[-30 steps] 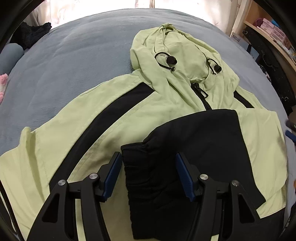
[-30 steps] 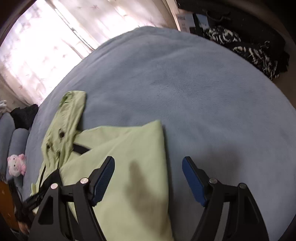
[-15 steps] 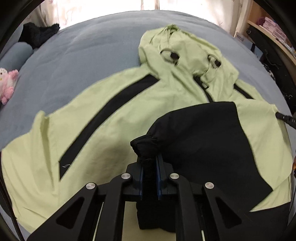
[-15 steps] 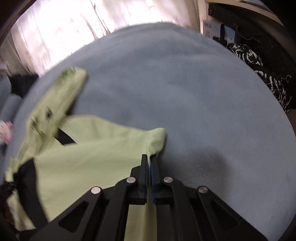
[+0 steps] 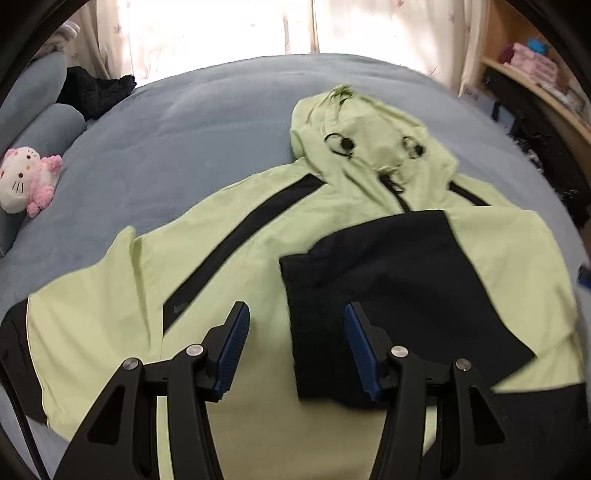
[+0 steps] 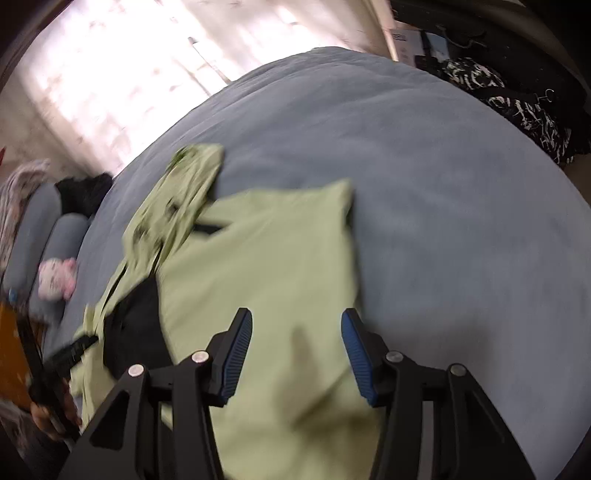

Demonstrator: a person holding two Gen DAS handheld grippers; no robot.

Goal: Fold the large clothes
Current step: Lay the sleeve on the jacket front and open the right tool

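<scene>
A light green and black hooded jacket (image 5: pixel 258 280) lies face up on the blue-grey bed (image 5: pixel 192 122), hood (image 5: pixel 362 133) toward the window. Its right sleeve is folded across the chest, with the black cuff (image 5: pixel 314 317) lying free. My left gripper (image 5: pixel 295 343) is open just above that cuff, holding nothing. In the right wrist view the jacket's folded green side (image 6: pixel 266 273) lies flat. My right gripper (image 6: pixel 295 350) is open above its edge, empty. The left sleeve (image 5: pixel 85 321) is spread out to the left.
A pink and white plush cat (image 5: pixel 27 181) and dark clothes (image 5: pixel 96 92) lie at the bed's left end by grey cushions. Shelves (image 5: pixel 535 74) and dark patterned clothing (image 6: pixel 517 99) stand off the right side. Curtains (image 5: pixel 221 29) hang behind.
Both grippers, shut on the cuff and the green edge half a second ago, have opened and let go. Both have drawn back and up; the folded sleeve rests on the jacket.
</scene>
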